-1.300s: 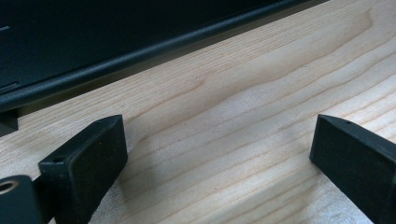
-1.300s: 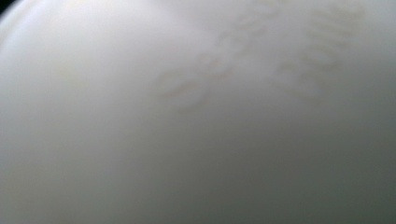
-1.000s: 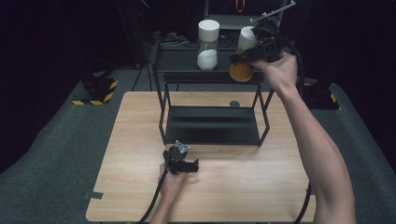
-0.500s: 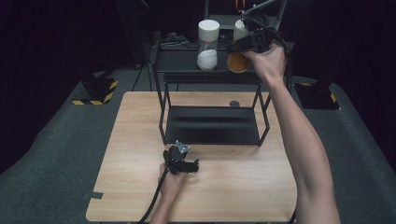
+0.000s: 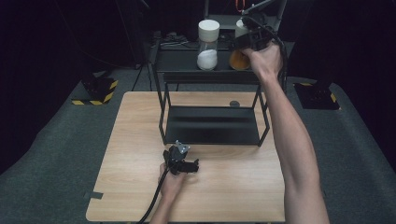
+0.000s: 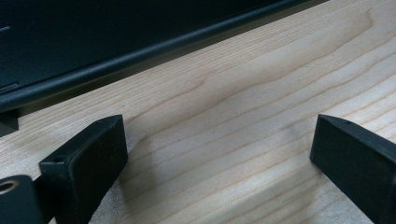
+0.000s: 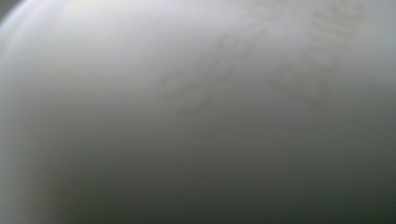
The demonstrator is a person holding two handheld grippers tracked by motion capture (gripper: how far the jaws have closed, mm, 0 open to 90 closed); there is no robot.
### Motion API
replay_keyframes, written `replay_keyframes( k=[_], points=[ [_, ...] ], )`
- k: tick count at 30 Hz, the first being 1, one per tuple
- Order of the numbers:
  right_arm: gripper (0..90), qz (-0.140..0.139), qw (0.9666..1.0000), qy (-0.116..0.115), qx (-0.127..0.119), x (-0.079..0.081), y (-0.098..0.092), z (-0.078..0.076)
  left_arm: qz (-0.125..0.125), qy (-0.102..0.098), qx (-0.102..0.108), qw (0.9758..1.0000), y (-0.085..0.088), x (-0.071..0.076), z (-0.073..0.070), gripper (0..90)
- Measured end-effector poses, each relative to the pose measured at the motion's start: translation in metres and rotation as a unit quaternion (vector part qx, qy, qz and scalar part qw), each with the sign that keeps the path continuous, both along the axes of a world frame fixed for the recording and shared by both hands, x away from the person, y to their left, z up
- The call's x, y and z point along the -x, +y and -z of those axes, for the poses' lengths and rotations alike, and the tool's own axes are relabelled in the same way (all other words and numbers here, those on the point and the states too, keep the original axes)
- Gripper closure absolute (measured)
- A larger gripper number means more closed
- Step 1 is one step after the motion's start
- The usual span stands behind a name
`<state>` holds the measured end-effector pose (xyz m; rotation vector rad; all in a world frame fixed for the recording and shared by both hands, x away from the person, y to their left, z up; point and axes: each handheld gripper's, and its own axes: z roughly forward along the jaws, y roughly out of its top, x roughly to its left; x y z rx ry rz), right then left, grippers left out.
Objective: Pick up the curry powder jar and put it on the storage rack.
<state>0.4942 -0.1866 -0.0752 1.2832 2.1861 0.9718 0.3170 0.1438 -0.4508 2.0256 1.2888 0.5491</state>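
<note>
On the rack's top shelf, right end, my right gripper clamped on the orange jar, beside the white jar, my left gripper wide open, empty, near the table's front edge.

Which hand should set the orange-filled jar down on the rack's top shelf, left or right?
Right. The right gripper is already shut on the white-lidded jar of orange powder at the black metal rack, beside the white-powder jar. The left gripper rests open on the wooden table, far away.
</note>
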Motion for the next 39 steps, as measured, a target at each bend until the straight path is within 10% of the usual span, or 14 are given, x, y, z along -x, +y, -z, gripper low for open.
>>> replay_keyframes(
  k=[26, 39],
  points=[
    [30.6, 0.001, 1.0000, -0.001, 0.001, -0.006, 0.002, 0.008, -0.001, 0.000, -0.001, 1.0000, 0.000, 0.000, 0.000, 3.8],
    [4.4, -0.004, 0.9989, -0.047, -0.007, 0.019, -0.009, 0.016, -0.001, 0.000, 0.000, 1.0000, -0.001, 0.000, 0.000, 3.8]
  ],
)
